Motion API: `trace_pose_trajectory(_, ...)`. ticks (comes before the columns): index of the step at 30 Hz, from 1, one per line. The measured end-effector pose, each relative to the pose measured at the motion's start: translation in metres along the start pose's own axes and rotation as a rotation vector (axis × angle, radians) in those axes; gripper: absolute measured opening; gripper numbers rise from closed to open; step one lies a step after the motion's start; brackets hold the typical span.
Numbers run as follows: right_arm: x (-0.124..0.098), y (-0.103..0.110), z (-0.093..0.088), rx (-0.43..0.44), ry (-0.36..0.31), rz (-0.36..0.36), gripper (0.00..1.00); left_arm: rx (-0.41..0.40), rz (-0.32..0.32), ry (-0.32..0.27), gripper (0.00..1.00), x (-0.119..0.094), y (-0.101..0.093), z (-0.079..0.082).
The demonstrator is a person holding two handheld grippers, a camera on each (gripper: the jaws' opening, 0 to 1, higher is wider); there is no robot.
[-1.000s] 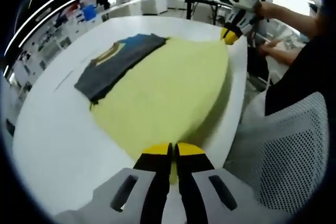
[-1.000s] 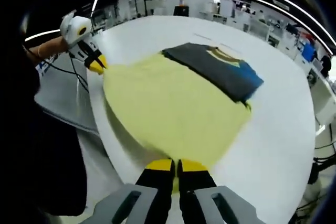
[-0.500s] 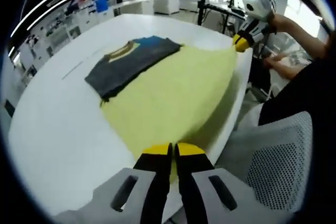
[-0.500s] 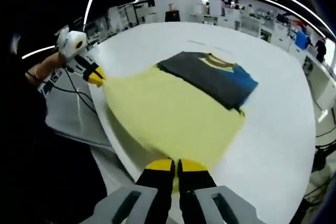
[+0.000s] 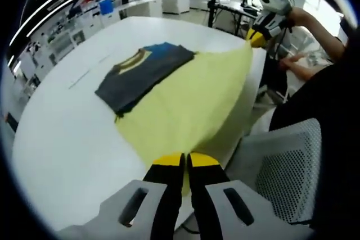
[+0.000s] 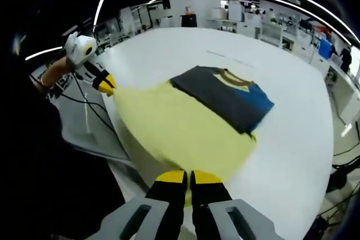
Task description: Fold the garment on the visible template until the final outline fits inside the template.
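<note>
Left gripper view: both tongs [image 5: 184, 164] [image 6: 188, 179] clamp the yellow garment's [image 5: 185, 102] hem, stretched off the counter [image 5: 62, 133] edge.

One garment [image 5: 180, 99] [image 6: 191, 125], yellow with a grey, blue-patched upper part, lies ahead of the grippers. One white worktop [image 5: 62, 133] [image 6: 292, 139] carries it. Two grippers: the left gripper [image 5: 185, 161] [image 6: 108, 87] and the right gripper [image 6: 188, 178] [image 5: 256, 39], each pinching one yellow corner. One mesh chair [image 5: 287, 178] stands right of the left gripper.
</note>
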State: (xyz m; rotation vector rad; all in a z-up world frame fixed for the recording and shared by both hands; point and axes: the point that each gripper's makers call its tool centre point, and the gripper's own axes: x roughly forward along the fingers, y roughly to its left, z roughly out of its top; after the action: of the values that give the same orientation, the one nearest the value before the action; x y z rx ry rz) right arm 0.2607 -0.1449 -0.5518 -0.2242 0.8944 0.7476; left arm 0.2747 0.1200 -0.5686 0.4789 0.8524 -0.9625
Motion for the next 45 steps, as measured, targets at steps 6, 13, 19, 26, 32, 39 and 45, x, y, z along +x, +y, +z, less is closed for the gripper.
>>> trace_pose_trajectory(6,-0.004,0.004,0.0,-0.002,0.02,0.011,0.0,-0.025,-0.007,0.016,0.0,-0.011,-0.003,0.001)
trace_pose_trajectory(13,-0.014,0.011,0.006,-0.04,0.03,0.021,0.0,-0.028,-0.005,0.031,0.0,-0.023,-0.004,0.006)
trace_pose_trajectory(19,-0.023,0.015,0.013,-0.088,0.046,0.021,0.0,-0.022,-0.013,0.046,0.0,-0.035,-0.007,0.011)
trace_pose_trajectory(26,-0.025,0.008,0.025,-0.131,0.036,0.003,0.0,0.011,0.003,0.048,0.0,-0.036,0.004,0.023)
trace_pose_trajectory(32,-0.014,-0.007,0.035,-0.192,0.052,-0.019,0.0,0.044,0.053,0.029,0.0,-0.03,0.025,0.036)
trace_pose_trajectory(39,-0.001,-0.03,0.049,-0.205,0.048,-0.041,0.0,0.084,0.091,0.004,0.0,-0.02,0.047,0.05)
trace_pose_trajectory(45,0.005,-0.048,0.063,-0.226,0.047,-0.07,0.0,0.096,0.124,-0.015,0.0,-0.015,0.067,0.065)
